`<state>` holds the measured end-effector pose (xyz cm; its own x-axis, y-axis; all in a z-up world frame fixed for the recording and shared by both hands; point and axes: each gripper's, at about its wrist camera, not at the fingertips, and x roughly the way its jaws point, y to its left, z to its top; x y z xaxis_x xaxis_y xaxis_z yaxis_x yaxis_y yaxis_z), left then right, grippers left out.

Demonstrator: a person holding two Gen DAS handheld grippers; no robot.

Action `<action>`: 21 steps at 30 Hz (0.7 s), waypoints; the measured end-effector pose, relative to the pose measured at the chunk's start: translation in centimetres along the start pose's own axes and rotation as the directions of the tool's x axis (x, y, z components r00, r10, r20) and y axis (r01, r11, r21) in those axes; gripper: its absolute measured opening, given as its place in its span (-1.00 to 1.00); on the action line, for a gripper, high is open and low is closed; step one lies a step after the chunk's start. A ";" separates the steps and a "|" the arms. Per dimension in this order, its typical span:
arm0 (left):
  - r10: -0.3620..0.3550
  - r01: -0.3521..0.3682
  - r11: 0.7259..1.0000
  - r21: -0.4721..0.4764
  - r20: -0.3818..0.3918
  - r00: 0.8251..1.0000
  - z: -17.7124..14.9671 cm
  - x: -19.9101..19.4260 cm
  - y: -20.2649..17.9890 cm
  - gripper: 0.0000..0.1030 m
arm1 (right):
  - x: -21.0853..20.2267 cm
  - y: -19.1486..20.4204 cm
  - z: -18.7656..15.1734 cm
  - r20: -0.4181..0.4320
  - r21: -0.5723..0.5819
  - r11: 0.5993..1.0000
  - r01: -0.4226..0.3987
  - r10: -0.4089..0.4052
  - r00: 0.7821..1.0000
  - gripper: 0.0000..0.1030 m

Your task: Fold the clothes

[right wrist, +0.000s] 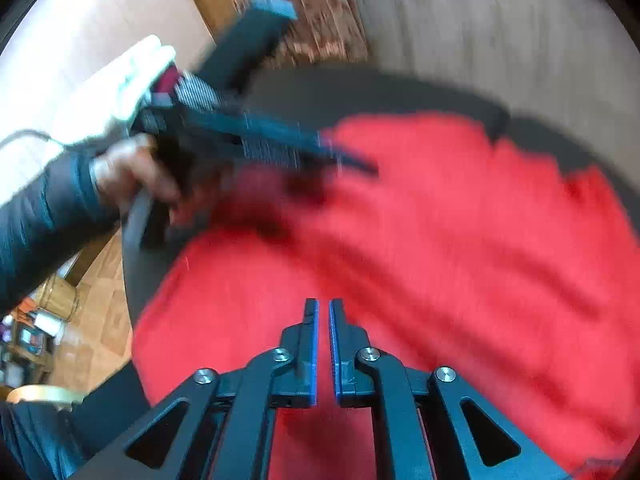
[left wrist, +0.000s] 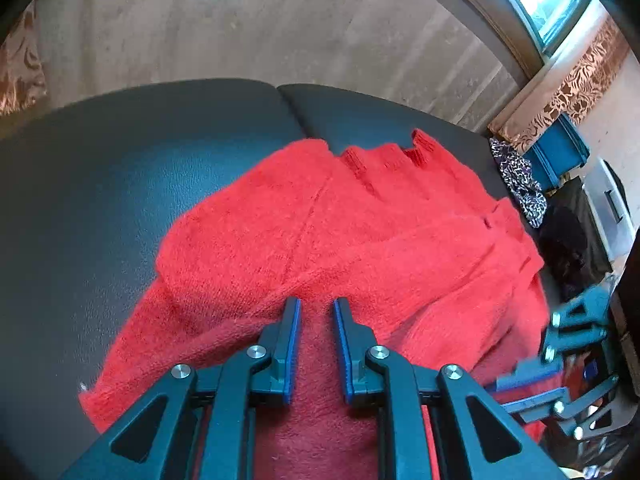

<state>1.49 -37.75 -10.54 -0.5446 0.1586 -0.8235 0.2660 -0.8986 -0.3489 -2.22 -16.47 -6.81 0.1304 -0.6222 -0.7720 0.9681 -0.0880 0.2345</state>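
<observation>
A red knitted sweater [left wrist: 320, 232] is spread over a dark padded table [left wrist: 120, 168], its ribbed collar [left wrist: 384, 156] lying toward the far edge near the seam between the two cushions. Part of the garment is folded over itself, so that a thick fold runs across the middle.

The left gripper [left wrist: 316, 308] is held just above the near part of the sweater, its blue-lined fingers [left wrist: 294, 340] parted with a clear gap and nothing between them. In the right wrist view this same gripper [right wrist: 360, 166] is seen blurred, reaching over the red knit, with the left hand [right wrist: 132, 176] wrapped around its handle.

The right gripper [right wrist: 324, 308] is held over the sweater [right wrist: 440, 240] near the table's edge [right wrist: 132, 280]; only a narrow slit is left between its fingers [right wrist: 312, 344], and no cloth is caught in it. In the left wrist view it [left wrist: 520, 384] appears blurred at the right side.

A patterned black-and-white cloth [left wrist: 516, 180] and a blue box [left wrist: 560, 156] are seen beyond the table's right end.
</observation>
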 end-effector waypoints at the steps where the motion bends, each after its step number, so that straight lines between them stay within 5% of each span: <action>1: 0.000 0.000 1.000 0.002 -0.006 1.000 0.1 0.0 0.0 -0.66 | 0.1 0.1 1.0 0.015 -0.021 1.000 0.004 -0.004 1.000 -0.44; 2: 0.005 -0.005 1.000 0.008 -0.009 1.000 0.2 0.1 -0.2 -0.66 | 0.8 0.2 1.9 0.012 -0.043 0.999 0.012 -0.011 1.000 -0.21; 3: 0.006 -0.006 1.000 0.009 -0.009 1.000 0.2 0.1 -0.2 -0.66 | 1.6 0.3 2.8 0.004 -0.065 0.998 0.020 -0.020 1.000 0.33; 4: 0.010 -0.010 1.000 0.013 -0.007 1.000 0.2 0.1 -0.3 -0.66 | 2.4 0.3 3.2 -0.011 -0.086 0.996 0.035 -0.036 0.999 0.53; 9: 0.060 -0.061 0.996 0.065 0.028 0.998 -0.3 0.1 -1.0 -0.66 | 5.2 1.0 1.5 -0.122 -0.091 0.994 -0.062 0.051 0.991 0.50; 16: 0.099 -0.103 0.991 0.088 0.044 0.994 -0.4 0.1 -1.7 -0.66 | 3.7 1.0 -1.7 -0.059 -0.074 0.993 -0.089 0.085 0.995 0.51; 18: 0.113 -0.118 0.989 0.091 0.053 0.992 -0.5 0.0 -1.9 -0.67 | 3.6 2.1 -2.2 -0.053 -0.137 0.990 -0.040 0.033 0.998 0.51; 21: 0.122 -0.123 0.992 0.012 0.080 0.989 -0.9 -0.8 -1.1 -0.82 | 3.0 1.8 -3.0 -0.005 -0.102 0.994 -0.042 0.041 0.999 0.51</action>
<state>2.32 -36.56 -9.91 -0.5698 0.0147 -0.8216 0.3216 -0.9161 -0.2395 0.61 -16.20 -10.47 0.1714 -0.6216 -0.7643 0.9786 0.0181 0.2048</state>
